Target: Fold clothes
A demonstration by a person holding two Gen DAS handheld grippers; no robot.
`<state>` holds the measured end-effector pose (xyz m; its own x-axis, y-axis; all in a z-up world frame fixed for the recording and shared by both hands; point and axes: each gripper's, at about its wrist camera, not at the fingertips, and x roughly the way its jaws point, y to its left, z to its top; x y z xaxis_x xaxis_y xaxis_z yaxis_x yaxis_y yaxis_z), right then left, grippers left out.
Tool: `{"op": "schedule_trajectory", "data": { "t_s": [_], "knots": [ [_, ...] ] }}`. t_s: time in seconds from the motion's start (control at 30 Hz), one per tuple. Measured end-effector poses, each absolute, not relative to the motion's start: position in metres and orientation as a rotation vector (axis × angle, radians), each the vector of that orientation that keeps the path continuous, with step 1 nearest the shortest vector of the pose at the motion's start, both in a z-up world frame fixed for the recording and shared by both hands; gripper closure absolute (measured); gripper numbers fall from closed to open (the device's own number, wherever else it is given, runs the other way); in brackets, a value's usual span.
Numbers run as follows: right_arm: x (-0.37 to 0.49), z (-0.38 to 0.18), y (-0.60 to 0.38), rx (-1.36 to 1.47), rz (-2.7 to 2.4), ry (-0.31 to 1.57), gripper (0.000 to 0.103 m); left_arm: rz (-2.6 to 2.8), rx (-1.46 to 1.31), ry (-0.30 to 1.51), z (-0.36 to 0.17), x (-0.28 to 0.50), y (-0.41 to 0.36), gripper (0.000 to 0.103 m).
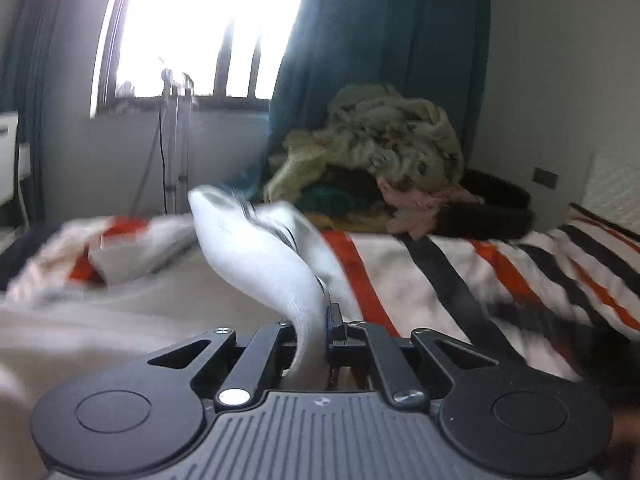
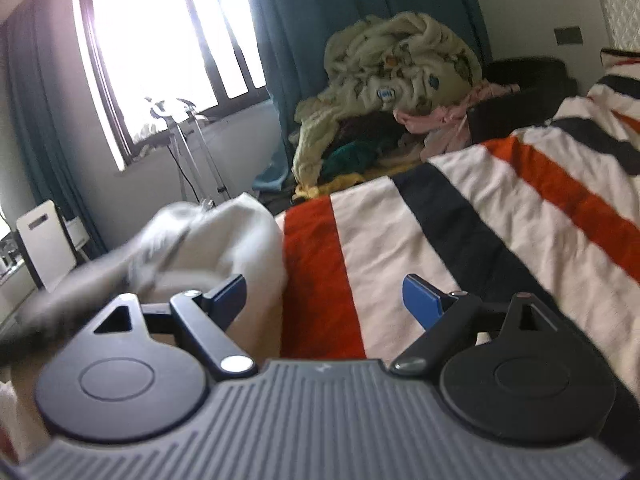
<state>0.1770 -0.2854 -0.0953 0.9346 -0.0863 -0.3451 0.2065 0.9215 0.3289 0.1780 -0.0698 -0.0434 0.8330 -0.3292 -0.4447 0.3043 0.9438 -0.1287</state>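
Note:
In the left wrist view my left gripper is shut on a white garment, which rises from the jaws as a blurred fold above the bed. More pale cloth lies below it on the left. In the right wrist view my right gripper is open and empty, with blue pads, just above the striped bedspread. The pale garment lies bunched by its left finger, touching or just behind it.
A heap of crumpled clothes sits at the far side of the bed against a teal curtain. A bright window, a metal stand and a white chair are to the left.

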Motion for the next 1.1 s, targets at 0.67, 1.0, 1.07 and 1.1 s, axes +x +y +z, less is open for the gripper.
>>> {"op": "schedule_trajectory", "data": {
  "t_s": [0.67,1.0,1.07,1.1],
  "knots": [
    [0.123,-0.091,-0.255,0.413,0.085,0.453,0.016,-0.263,-0.189,0.557,-0.031,0.087,-0.004,0.032],
    [0.244,-0.086,-0.227,0.422,0.234,0.608,0.016,-0.244,-0.196,0.441,-0.007,0.086,0.045,0.026],
    [0.285,-0.086,-0.216,0.393,0.240,0.629,0.017,-0.240,-0.219,0.456,-0.014,0.097,0.055,0.026],
    [0.305,-0.086,-0.210,0.368,0.231,0.632,0.017,-0.236,-0.224,0.463,-0.018,0.105,0.059,0.026]
  ]
}}
